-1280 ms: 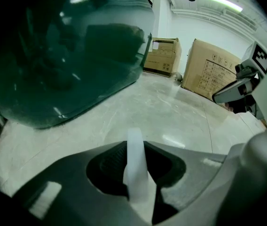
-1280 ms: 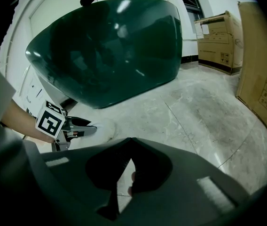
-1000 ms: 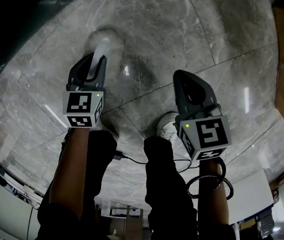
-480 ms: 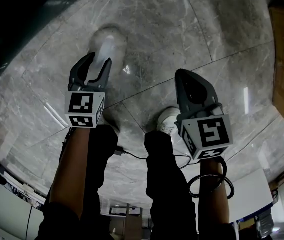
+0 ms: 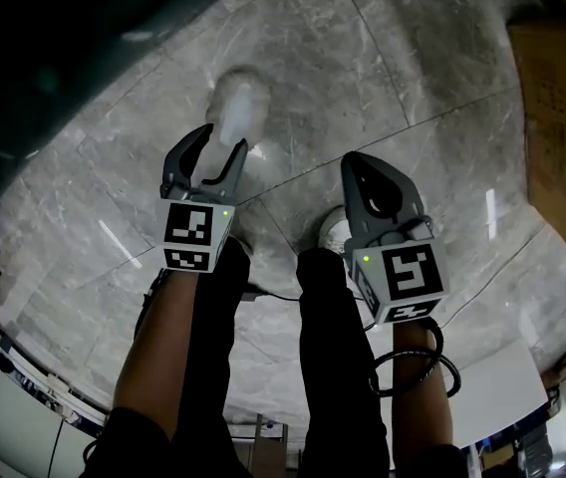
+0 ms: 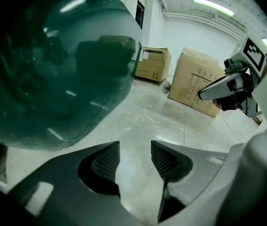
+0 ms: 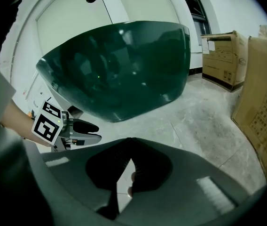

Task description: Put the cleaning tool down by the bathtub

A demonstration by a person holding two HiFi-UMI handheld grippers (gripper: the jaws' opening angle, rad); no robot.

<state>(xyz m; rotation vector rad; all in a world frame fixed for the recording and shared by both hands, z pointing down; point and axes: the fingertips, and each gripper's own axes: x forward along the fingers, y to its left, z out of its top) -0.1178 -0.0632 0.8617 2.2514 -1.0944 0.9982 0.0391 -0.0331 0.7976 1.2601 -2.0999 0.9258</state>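
Beside the bathtub (image 5: 54,58), the pale cleaning tool (image 5: 238,103) rests on the floor (image 5: 393,58), its near end at my left gripper (image 5: 224,137), whose jaws stand apart. My right gripper (image 5: 363,167) is clenched on nothing. I judge the set-down all but done; next I must back straight off without nudging the tool

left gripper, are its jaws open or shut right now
Open. In the left gripper view, the black left gripper has its two dark ribbed pads clearly apart; the head view shows its jaws spread too.
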